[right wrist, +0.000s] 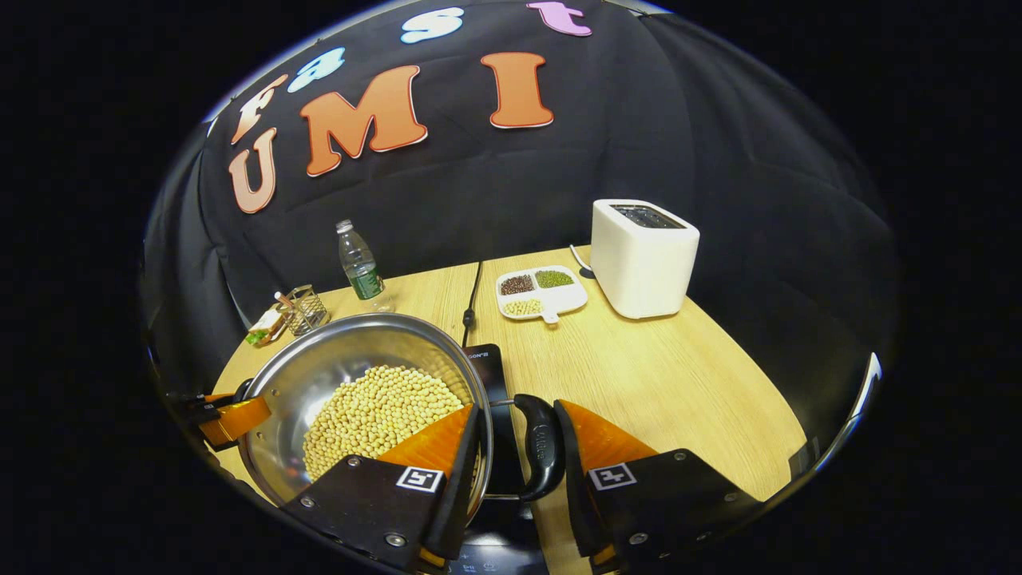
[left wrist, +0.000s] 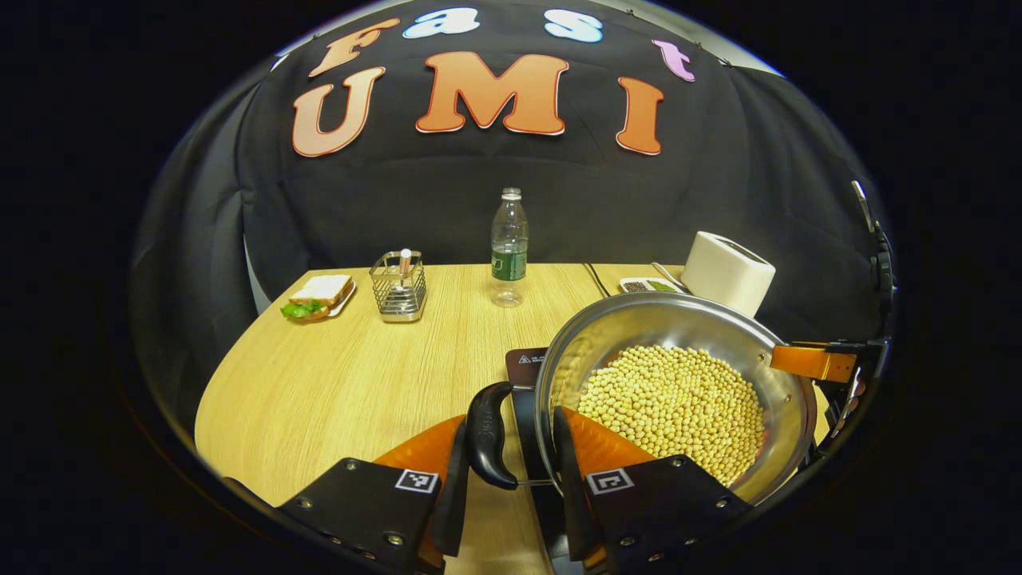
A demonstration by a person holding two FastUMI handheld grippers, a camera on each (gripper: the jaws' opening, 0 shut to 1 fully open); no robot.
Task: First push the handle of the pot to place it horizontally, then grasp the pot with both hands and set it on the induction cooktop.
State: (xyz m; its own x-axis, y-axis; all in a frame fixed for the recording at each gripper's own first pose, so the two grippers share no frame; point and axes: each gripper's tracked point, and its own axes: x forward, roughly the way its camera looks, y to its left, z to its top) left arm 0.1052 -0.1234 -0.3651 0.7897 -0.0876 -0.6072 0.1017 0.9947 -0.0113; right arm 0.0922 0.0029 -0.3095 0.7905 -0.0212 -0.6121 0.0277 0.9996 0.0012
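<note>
Two views, taken in turn. Left gripper view: my left gripper (left wrist: pixel 511 455) has its jaws around the pot's near handle (left wrist: pixel 489 435); one finger looks to touch it, the other shows a gap, so I can't tell if the grip is firm. The pot (left wrist: pixel 675 391), loaded with soybeans (left wrist: pixel 671 407), sits partly over the induction cooktop (left wrist: pixel 527 366), apparently lifted off the table (left wrist: pixel 359 375).

Right gripper view: right gripper (right wrist: pixel 519 447) brackets the other handle (right wrist: pixel 541 447) likewise, contact again unclear. Cooktop (right wrist: pixel 489 359) lies under and behind the pot.

Risk: the load is heavy, so if either side slips, the pot tilts and beans spill. Uneven lowering could land it off-centre, overhanging the cooktop edge.
</note>
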